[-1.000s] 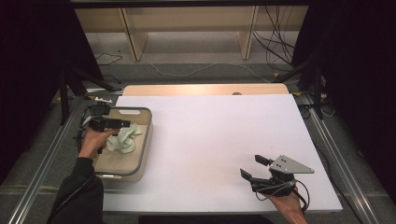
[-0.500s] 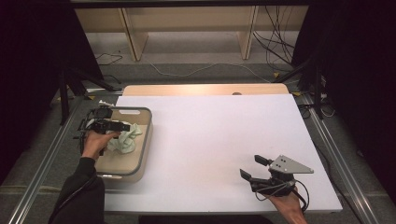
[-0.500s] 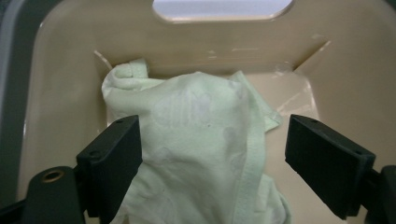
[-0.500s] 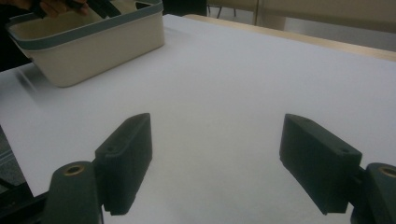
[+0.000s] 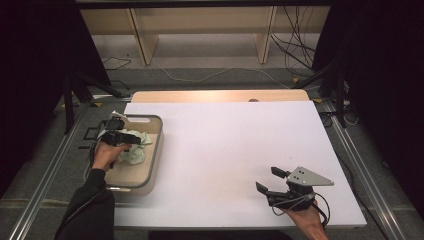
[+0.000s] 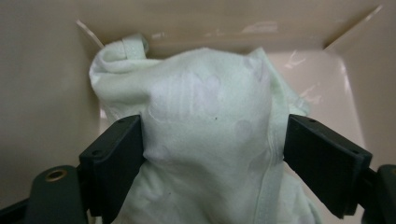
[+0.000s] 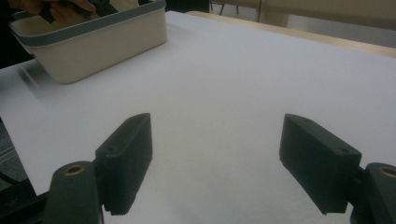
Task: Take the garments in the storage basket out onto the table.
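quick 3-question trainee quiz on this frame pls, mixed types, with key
1. True or false: the pale green cloth lies inside the beige bin.
2. What sits between the left gripper's jaws? A) nothing B) the cloth C) the bin's rim
3. Fill in: the right gripper hangs over the white table with its jaws ____.

Key: 1 true. 2 B: the jaws stand wide on either side of the cloth, not clamped. 3 open, with nothing between them.

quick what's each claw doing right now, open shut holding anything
Left claw: open, jaws either side of the pale green crumpled cloth in the beige plastic bin, not clamped.
Right claw: open, holding nothing, over the white table.
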